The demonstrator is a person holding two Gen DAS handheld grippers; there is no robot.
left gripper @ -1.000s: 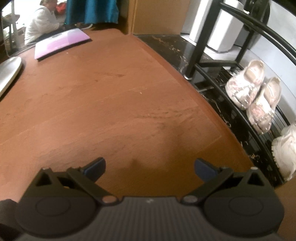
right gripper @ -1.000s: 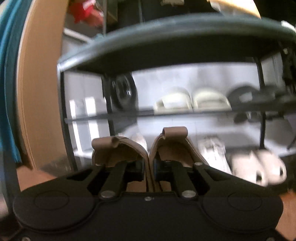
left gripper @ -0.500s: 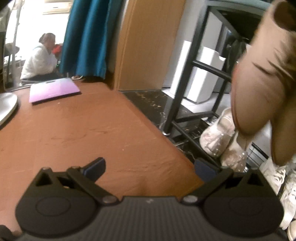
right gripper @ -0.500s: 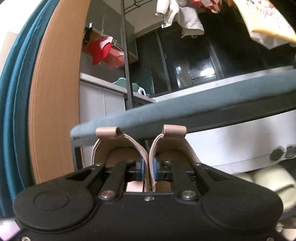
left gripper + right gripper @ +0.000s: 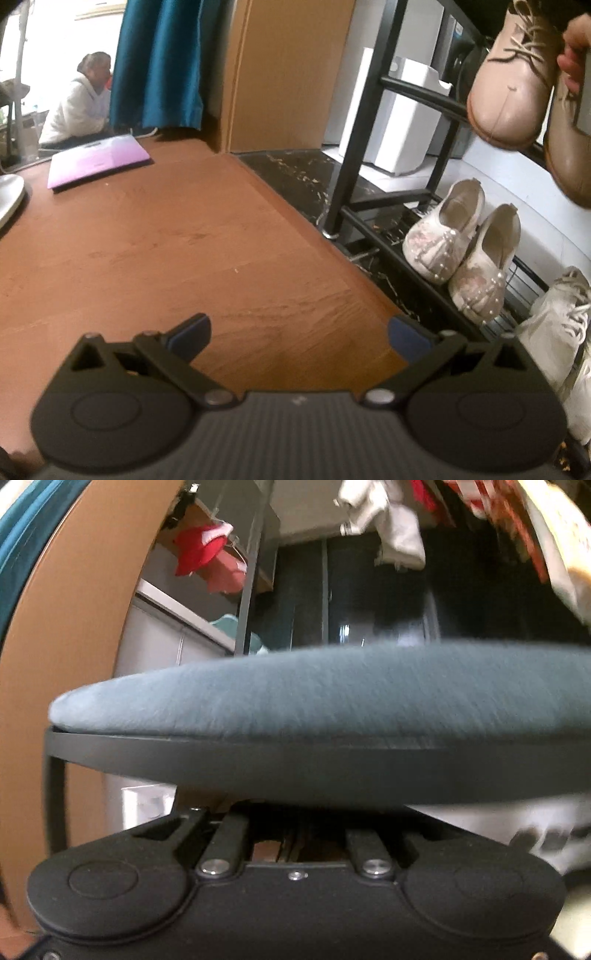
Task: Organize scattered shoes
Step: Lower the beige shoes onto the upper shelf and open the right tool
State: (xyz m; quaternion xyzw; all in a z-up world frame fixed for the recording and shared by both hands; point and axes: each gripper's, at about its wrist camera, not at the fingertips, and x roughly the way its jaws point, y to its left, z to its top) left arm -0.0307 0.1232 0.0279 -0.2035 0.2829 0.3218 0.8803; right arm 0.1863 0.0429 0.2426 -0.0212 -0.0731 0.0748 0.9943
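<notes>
Floor (image 5: 155, 251): reddish-brown boards fill most of the left view, giving way on the right to a dark marbled strip.
Rack (image 5: 354, 162): black metal frame standing on the dark strip; in the right view its top carries a grey-blue cushion (image 5: 332, 690) that spans the picture.
Curtain (image 5: 159, 62): teal, hanging beside a tan panel at the far edge of the floor.
Person (image 5: 79, 107): seated far off at the left, in a white top.
Scale (image 5: 98, 160): a flat lilac slab lying on the floor, well apart from the rack.
Left tool (image 5: 299, 332): low over the boards, its blue-tipped fingers spread wide with nothing between them.
Right tool (image 5: 295, 843): its fingertips are tucked under the cushion's frame and lost in shadow; the arms look drawn in, with only a sliver of tan between them, so I cannot tell whether it grips.
Boots (image 5: 513, 77): a tan laced pair up in the air at the top right of the left view, toes tipped down, level with the upper rack bars, a hand (image 5: 574, 48) just beside them.
Flats (image 5: 458, 251): a pale beaded pair side by side on the bottom rack shelf, toes outward.
Sneaker (image 5: 557, 325): white, on the same shelf, right of the flats.
</notes>
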